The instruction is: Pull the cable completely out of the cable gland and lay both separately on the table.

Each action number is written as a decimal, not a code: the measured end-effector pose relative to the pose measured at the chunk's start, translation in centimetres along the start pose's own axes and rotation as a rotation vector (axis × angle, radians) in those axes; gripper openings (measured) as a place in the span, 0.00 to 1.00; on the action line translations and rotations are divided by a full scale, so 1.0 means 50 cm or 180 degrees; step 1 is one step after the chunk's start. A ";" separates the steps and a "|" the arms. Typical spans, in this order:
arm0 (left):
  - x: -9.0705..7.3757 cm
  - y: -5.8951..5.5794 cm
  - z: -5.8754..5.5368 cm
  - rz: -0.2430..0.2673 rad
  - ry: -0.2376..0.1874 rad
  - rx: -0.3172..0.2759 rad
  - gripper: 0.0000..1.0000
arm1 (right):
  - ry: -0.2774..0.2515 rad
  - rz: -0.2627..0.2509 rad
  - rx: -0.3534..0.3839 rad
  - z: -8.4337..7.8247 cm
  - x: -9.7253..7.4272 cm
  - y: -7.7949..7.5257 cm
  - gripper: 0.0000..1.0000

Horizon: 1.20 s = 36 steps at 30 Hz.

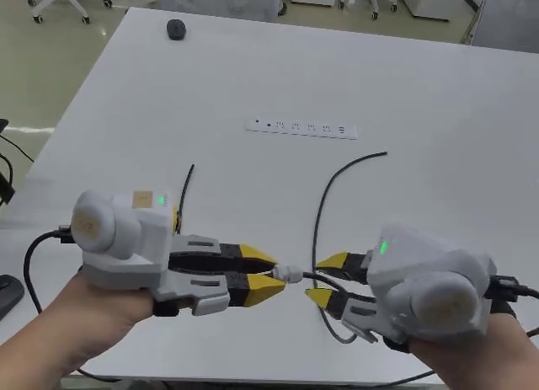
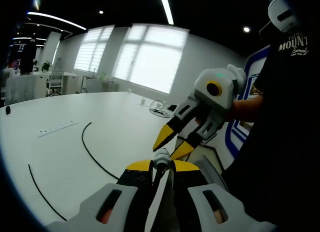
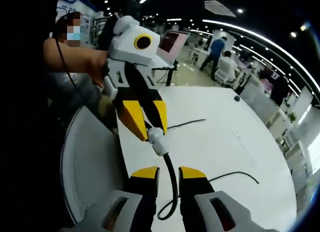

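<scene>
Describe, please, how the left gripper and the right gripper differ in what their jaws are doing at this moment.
The left gripper is shut on the white cable gland. The right gripper is open, with its jaws on either side of the black cable and apparently not pinching it. The left gripper's jaws lie close together, while the right gripper's are spread apart. Both have yellow-tipped jaws and point towards each other along the cable.

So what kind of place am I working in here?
Probably an open-plan office or lab: a big white table with a power strip on it, wheeled office chairs on the floor beyond, and people at desks under ceiling strip lights.
</scene>
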State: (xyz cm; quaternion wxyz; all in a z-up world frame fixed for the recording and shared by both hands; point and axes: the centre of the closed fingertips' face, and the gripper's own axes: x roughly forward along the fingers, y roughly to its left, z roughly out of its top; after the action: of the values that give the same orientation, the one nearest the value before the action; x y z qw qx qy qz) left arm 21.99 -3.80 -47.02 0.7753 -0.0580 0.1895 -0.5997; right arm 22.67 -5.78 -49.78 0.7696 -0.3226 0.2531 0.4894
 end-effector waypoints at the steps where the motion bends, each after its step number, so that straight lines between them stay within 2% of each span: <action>1: 0.001 0.001 0.000 0.0003 0.0004 0.0003 0.15 | 0.0008 -0.0025 -0.0054 0.002 0.000 -0.002 0.10; 3: 0.001 0.001 -0.002 0.0015 0.0024 0.0023 0.15 | 0.0003 0.0019 -0.0047 0.008 0.000 0.004 0.06; 8: 0.003 0.000 -0.006 0.0016 0.0042 0.0018 0.15 | 0.0023 -0.0017 -0.0161 0.007 -0.002 -0.001 0.01; 15: 0.010 -0.002 -0.007 0.0019 0.0073 0.0039 0.15 | 0.0026 -0.0019 -0.0139 -0.003 -0.002 0.001 0.00; 22: 0.018 0.003 -0.005 0.0051 0.0058 0.0034 0.15 | 0.0018 -0.0083 0.0116 -0.016 -0.003 -0.013 0.00; 28: 0.019 0.016 -0.012 0.0110 0.0089 0.0026 0.15 | 0.0050 -0.0122 0.0309 -0.045 0.005 -0.030 0.00; 31: 0.020 0.022 -0.011 0.0148 0.0087 0.0024 0.15 | 0.0009 -0.0170 0.0484 -0.058 0.006 -0.047 0.00; 32: 0.021 0.024 -0.012 0.0160 0.0092 0.0021 0.15 | 0.0019 -0.0141 0.0613 -0.068 0.007 -0.049 0.00; 36: 0.026 0.032 -0.015 0.0194 0.0108 0.0011 0.15 | 0.0012 -0.0160 0.0810 -0.097 0.009 -0.066 0.00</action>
State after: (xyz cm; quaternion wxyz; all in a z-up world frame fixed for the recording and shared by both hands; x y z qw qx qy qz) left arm 23.46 -4.48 -48.50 0.7900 -0.0407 0.2032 -0.5770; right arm 25.50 -10.14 -52.47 0.8159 -0.2294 0.3064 0.4334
